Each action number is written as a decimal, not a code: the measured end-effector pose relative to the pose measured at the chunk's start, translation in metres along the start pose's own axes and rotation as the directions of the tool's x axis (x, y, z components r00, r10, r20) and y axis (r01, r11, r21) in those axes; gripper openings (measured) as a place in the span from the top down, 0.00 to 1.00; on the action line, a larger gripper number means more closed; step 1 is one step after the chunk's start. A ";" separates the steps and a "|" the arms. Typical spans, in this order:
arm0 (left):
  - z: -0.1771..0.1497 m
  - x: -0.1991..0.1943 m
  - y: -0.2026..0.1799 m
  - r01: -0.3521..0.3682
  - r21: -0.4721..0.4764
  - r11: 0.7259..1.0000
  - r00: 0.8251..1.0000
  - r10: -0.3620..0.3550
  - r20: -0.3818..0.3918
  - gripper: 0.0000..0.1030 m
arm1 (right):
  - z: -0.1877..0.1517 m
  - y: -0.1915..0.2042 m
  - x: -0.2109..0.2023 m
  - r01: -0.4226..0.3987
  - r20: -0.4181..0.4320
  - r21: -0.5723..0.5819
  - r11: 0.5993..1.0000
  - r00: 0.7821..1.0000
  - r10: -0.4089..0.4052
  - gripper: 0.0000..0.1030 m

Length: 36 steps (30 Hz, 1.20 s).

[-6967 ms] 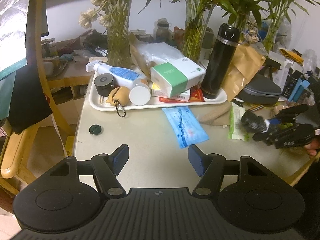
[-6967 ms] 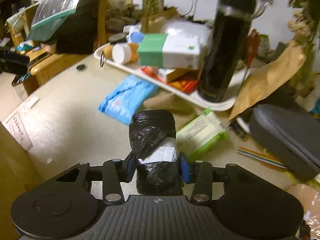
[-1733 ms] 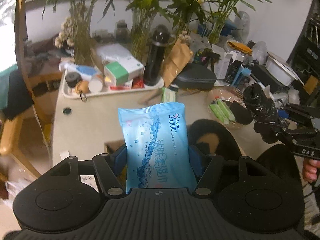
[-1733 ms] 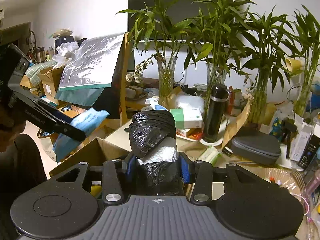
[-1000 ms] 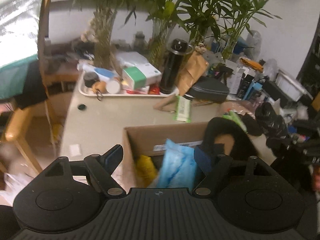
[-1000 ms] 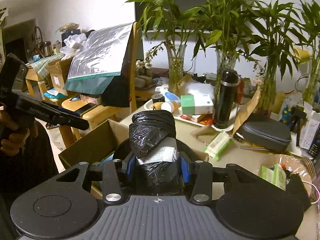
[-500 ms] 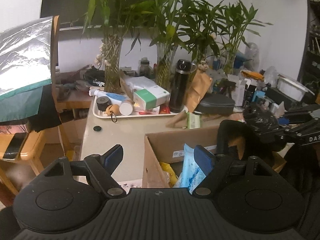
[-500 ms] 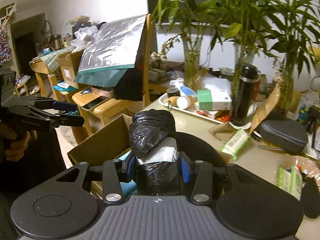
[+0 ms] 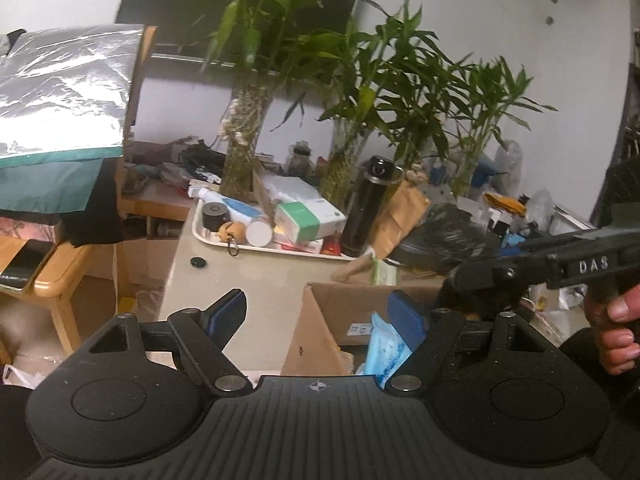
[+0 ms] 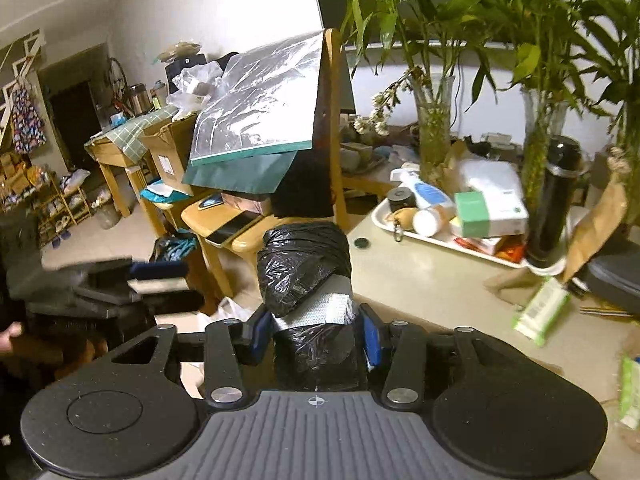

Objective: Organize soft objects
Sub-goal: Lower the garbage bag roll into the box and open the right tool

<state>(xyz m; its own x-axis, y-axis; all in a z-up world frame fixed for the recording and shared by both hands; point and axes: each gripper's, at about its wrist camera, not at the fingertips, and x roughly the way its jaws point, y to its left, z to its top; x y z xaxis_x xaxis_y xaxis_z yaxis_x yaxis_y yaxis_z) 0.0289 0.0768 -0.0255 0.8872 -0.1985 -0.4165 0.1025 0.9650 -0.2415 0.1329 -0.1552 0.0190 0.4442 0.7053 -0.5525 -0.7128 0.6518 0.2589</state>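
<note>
Black bag roll (image 10: pixel 308 280) between just-opening right gripper (image 10: pixel 314 334) pads.

1 cardboard box (image 9: pixel 320 320), 1 black flask (image 9: pixel 366 216), 1 tray (image 9: pixel 208 238).

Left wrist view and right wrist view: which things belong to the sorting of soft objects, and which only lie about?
Job:
- blue wipes pack, already in the cardboard box
- black bag roll, between the right tool pads, which have just been opening
- left tool, open and empty

Lying about:
- white tray
- black flask
- green-white box
- plant vases
</note>
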 end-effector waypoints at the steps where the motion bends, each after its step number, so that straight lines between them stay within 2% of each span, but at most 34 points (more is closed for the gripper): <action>1: 0.000 -0.001 0.001 -0.006 -0.003 1.000 1.000 0.006 0.000 0.24 | 0.003 0.001 0.003 0.000 0.000 0.005 1.000 1.000 0.000 0.19; 3: 0.000 -0.001 0.002 -0.016 0.000 1.000 1.000 0.016 -0.001 0.24 | 0.006 0.004 0.007 0.016 0.015 -0.004 1.000 1.000 -0.016 0.14; 5: -0.001 -0.002 0.002 -0.028 0.012 1.000 1.000 0.028 -0.005 0.24 | 0.005 0.005 0.011 0.027 0.009 -0.023 0.999 1.000 -0.027 0.12; 7: -0.001 -0.001 0.003 -0.042 0.018 0.999 0.999 0.043 -0.015 0.24 | 0.000 0.003 0.010 0.050 0.006 -0.036 0.998 0.999 -0.049 0.05; 10: -0.002 -0.001 0.005 -0.066 0.019 0.998 0.997 0.067 -0.024 0.24 | -0.008 -0.001 0.003 0.092 0.004 -0.063 0.994 0.996 -0.092 0.00; 17: -0.002 0.005 0.003 -0.077 0.026 0.997 0.996 0.078 -0.052 0.24 | -0.030 -0.030 -0.030 0.217 0.031 -0.048 0.975 0.976 -0.216 0.00; 23: -0.003 0.017 -0.011 -0.058 0.089 0.994 0.992 0.067 -0.102 0.24 | -0.047 -0.058 -0.051 0.309 0.036 0.012 0.951 0.950 -0.309 0.00; 29: -0.005 0.023 -0.021 -0.036 0.131 0.991 0.990 0.054 -0.132 0.24 | -0.064 -0.072 -0.063 0.340 0.032 0.072 0.938 0.939 -0.343 0.00; 36: -0.004 0.028 -0.026 -0.026 0.141 0.990 0.987 0.048 -0.156 0.24 | -0.074 -0.073 -0.061 0.384 0.006 0.040 0.922 0.923 -0.385 0.00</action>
<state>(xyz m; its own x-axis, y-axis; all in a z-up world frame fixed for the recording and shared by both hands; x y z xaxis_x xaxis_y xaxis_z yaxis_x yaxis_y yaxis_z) 0.0494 0.0450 -0.0349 0.8099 -0.1761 -0.5595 0.1418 0.9844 -0.1045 0.1173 -0.2663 -0.0245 0.6874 0.4019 -0.6050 -0.4650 0.8834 0.0585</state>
